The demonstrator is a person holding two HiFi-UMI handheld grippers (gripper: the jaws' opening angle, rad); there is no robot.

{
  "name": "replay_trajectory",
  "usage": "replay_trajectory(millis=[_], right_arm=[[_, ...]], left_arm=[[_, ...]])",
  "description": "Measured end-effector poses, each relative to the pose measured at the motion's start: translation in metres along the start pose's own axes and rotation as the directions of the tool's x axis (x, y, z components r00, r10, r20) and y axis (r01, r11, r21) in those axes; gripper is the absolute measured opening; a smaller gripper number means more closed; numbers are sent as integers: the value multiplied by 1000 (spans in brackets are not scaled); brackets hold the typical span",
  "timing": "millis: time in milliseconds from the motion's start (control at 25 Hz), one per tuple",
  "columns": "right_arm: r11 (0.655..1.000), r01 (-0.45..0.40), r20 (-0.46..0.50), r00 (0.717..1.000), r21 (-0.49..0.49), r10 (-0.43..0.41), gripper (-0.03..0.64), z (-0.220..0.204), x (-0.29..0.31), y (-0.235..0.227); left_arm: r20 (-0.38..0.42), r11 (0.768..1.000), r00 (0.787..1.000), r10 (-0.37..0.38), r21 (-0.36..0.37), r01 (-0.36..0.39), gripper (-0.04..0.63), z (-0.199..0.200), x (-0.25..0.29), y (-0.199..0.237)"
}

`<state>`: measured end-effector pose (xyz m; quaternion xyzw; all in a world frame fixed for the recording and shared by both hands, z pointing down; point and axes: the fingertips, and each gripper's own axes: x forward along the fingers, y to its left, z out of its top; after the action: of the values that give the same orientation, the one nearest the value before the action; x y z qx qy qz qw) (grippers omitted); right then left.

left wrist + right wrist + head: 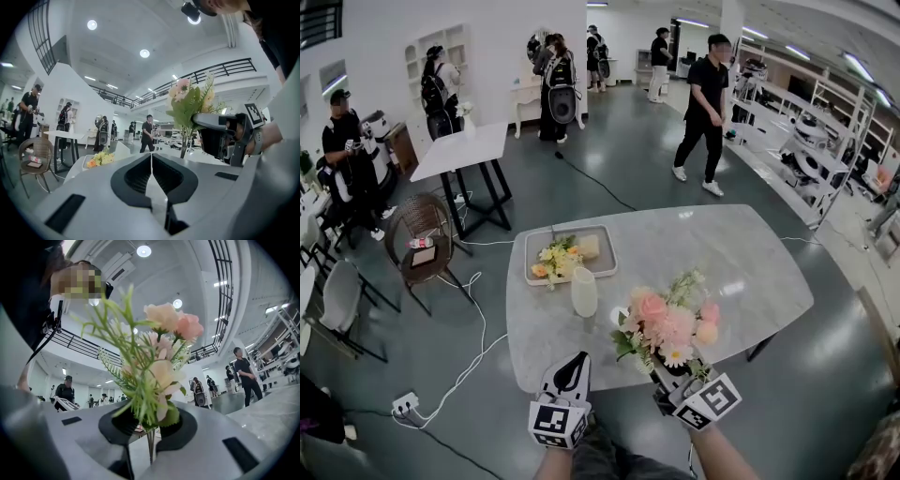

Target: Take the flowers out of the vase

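Right gripper (678, 378) pinches flowers (666, 323) by their stems.

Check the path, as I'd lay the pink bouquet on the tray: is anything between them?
Yes: the vase stands on the table roughly between the bouquet, clamped in the right hand-held gripper, and the tray. Nothing else visible does.

Bottom centre, the left gripper (575, 364) has its jaws pressed together, empty; lower right, the right gripper (664, 370) clamps the flowers (667, 323) by their stems.
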<state>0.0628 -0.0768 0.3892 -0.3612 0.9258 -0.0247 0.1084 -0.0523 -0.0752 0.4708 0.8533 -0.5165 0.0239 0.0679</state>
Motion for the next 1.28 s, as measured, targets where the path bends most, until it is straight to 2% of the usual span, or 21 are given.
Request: replay_trajectory(millis=[840,1280], right_arm=[[1000,-11,-51,999,5,12,101,-14,-81,37],[999,-45,-99,994,23,47,101,-39,-84,55]], left_arm=[[12,1000,1000,-5,-14,5,21,-9,-45,-62],[-1,1000,1000,0,-29,0,21,-21,-54,-59]])
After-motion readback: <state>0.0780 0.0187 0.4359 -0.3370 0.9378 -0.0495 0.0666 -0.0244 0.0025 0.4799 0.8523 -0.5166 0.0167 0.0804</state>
